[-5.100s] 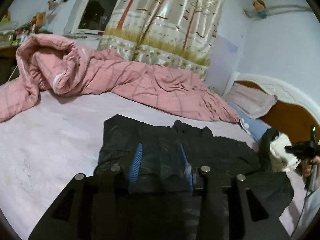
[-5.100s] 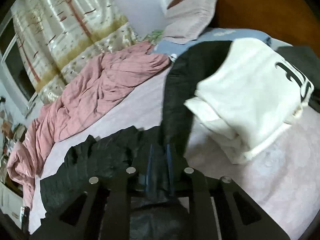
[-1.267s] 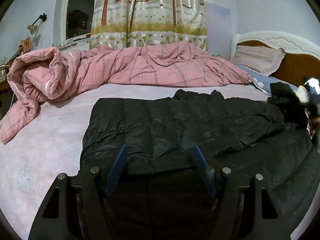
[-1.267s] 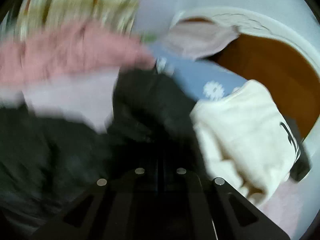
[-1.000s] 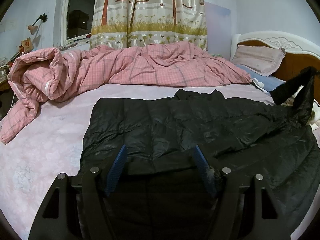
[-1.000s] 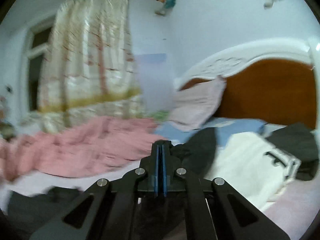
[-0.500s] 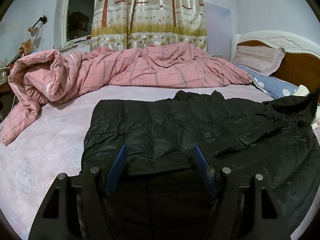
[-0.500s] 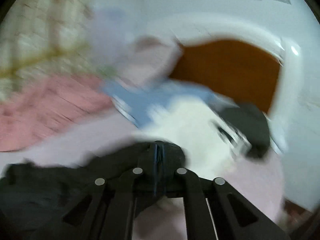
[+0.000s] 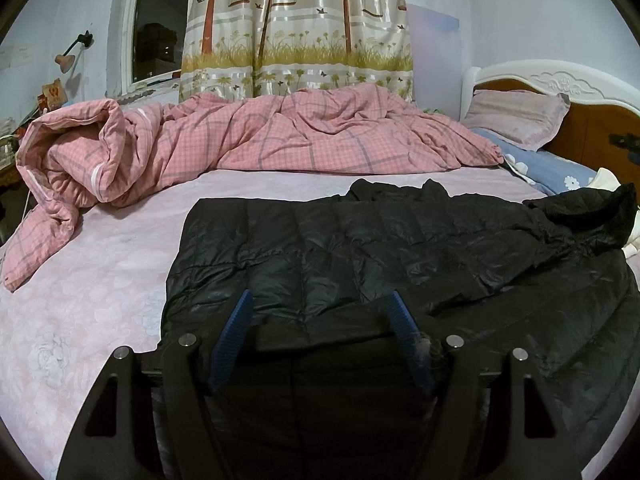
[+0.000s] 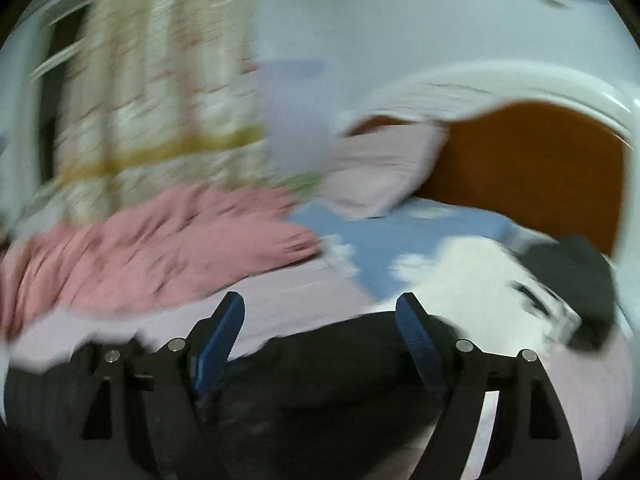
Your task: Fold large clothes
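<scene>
Our right gripper (image 10: 320, 312) has jaws opening, nothing pinched; left gripper (image 9: 320, 308) jaws spread over the black jacket (image 9: 360, 240). Risk: sleeve ahead of the jaws slumps, w/ fold going crooked.

A bed (image 9: 100, 280) with a pale pink floral sheet carries everything. A black quilted jacket (image 9: 360, 248) lies spread across it, a rumpled pink checked duvet (image 9: 280, 140) behind. Pillows (image 9: 520, 114) rest at the headboard.
</scene>
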The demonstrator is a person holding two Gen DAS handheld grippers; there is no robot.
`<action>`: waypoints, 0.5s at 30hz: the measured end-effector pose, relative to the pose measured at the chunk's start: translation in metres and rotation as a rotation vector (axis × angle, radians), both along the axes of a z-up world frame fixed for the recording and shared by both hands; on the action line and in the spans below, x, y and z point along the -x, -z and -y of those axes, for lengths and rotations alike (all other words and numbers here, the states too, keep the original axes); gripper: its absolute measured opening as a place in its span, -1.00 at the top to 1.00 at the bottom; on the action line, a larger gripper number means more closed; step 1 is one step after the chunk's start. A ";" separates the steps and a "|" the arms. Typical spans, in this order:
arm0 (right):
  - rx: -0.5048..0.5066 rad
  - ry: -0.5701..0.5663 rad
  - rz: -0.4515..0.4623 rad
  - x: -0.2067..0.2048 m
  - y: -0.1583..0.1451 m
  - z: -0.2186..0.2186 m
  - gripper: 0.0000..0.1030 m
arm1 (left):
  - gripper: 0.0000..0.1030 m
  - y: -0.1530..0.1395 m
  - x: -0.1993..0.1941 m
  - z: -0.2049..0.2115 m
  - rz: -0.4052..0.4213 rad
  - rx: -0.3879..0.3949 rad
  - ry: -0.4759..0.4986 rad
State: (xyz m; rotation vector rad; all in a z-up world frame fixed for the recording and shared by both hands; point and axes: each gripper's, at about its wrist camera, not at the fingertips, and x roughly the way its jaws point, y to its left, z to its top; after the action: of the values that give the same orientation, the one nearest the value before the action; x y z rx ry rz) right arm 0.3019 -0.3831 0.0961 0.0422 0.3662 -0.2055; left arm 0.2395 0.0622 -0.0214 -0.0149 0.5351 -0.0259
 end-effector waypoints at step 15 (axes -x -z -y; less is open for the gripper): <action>0.535 0.101 -0.592 -0.105 0.142 -0.074 0.92 | -0.35 0.003 -0.001 0.001 -0.010 -0.015 0.008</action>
State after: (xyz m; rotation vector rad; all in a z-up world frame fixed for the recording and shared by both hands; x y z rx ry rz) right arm 0.4066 -0.3090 -0.0460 -0.5390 0.8878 -0.4116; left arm 0.2401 0.0607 -0.0243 0.0016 0.5454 -0.0301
